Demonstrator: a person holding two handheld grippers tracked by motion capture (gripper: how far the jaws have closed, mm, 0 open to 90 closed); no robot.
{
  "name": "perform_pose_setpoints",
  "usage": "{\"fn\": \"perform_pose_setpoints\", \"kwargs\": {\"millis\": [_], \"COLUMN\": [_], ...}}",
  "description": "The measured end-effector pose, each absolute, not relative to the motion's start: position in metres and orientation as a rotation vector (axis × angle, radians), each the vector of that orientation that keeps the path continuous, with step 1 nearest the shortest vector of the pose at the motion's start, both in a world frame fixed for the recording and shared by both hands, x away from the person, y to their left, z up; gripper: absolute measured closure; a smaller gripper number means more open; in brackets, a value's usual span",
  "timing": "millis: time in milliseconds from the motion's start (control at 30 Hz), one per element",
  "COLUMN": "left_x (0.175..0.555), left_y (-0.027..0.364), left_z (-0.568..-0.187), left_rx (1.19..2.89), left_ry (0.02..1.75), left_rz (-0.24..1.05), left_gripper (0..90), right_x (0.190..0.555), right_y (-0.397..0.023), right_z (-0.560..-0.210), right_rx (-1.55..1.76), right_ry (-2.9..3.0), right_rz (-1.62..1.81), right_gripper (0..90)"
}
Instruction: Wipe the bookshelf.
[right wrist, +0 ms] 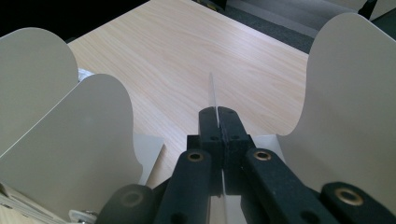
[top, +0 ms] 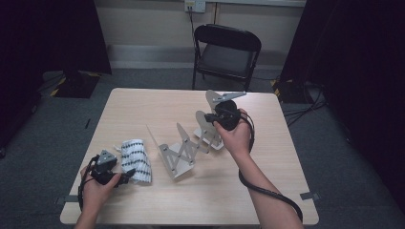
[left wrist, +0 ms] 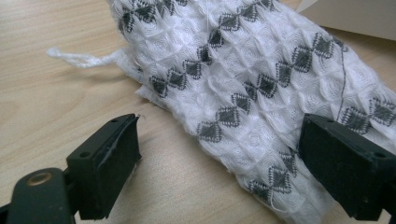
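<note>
With our right gripper [right wrist: 218,116] clamped on a thin, stiff, light divider of the rack [top: 184,153] and our left gripper [left wrist: 219,168] spread wide around the soft, limp cloth [left wrist: 261,79] just left of the rack, we'd pinch the cloth's edge.

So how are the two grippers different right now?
The left gripper has its jaws wide open around the end of the rolled cloth, not pressing it; the right gripper is shut on a thin divider of the metal rack. The left gripper sits low on the table; the right one is lifted above the rack. Both are black and held in a hand.
</note>
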State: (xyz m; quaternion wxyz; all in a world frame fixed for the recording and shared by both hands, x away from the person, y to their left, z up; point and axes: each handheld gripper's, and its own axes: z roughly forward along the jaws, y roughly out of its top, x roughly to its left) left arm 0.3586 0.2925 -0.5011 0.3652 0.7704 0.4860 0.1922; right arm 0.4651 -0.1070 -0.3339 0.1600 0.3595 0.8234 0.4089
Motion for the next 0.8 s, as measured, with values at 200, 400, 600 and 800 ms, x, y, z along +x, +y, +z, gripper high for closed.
{"fn": "perform_pose_setpoints", "kwargs": {"millis": [200,400,600,800], "left_x": [0.358,0.359,0.358,0.358], "left_y": [0.292,0.292,0.292,0.292], "left_z": [-0.501,-0.501,-0.501,-0.501], "left_rx": [1.981,1.981,1.983,1.981], "left_ry": [1.25,1.25,1.251,1.253], "left_rz": [0.493,0.493,0.495,0.496], "left_gripper": [12.4,12.4,12.4,12.4], "right_x": [0.464,0.461,0.453,0.446], "right_y": [-0.106,-0.103,-0.1,-0.11], "right_z": [-0.33,-0.324,-0.329,-0.339], "right_rx": [1.023,1.005,0.974,0.953], "right_ry": [2.353,2.357,2.38,2.403], "right_rz": [1.187,1.202,1.212,1.237], "right_gripper": [90.0,90.0,90.0,90.0]}}
